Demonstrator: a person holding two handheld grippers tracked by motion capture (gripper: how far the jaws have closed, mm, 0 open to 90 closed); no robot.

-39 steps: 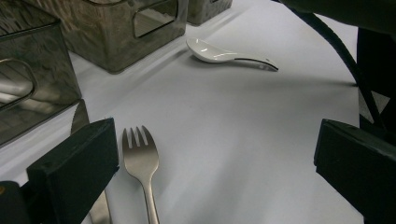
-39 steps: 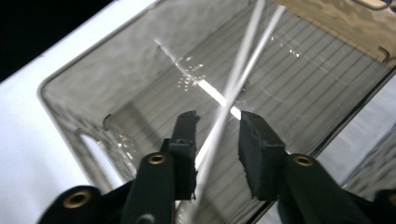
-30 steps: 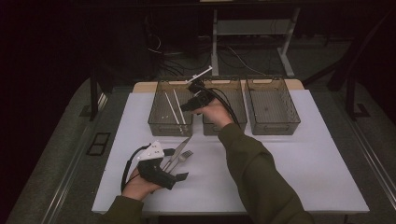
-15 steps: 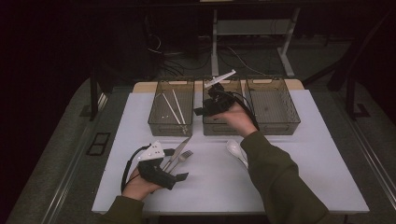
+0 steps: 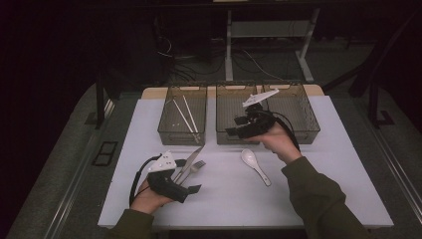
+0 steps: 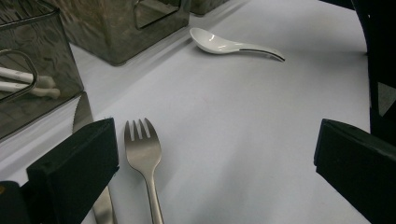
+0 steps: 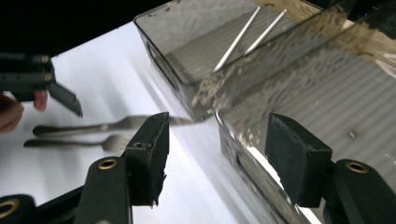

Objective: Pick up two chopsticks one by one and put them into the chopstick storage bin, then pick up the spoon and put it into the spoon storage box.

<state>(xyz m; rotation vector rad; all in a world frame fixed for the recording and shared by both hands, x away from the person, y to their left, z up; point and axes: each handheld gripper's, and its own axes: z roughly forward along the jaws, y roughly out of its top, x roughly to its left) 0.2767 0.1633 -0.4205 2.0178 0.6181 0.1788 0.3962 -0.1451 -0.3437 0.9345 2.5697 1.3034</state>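
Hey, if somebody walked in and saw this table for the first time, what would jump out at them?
Probably the three see-through bins lined up at the far edge, the left one holding white chopsticks. Next, the white spoon alone on the pale table near the middle. The left gripper rests by a knife and fork, jaws open, while the right gripper hovers over the middle bin, empty.

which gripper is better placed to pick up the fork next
Left. The left gripper rests open beside the fork, while the right gripper hangs empty over the middle bin.
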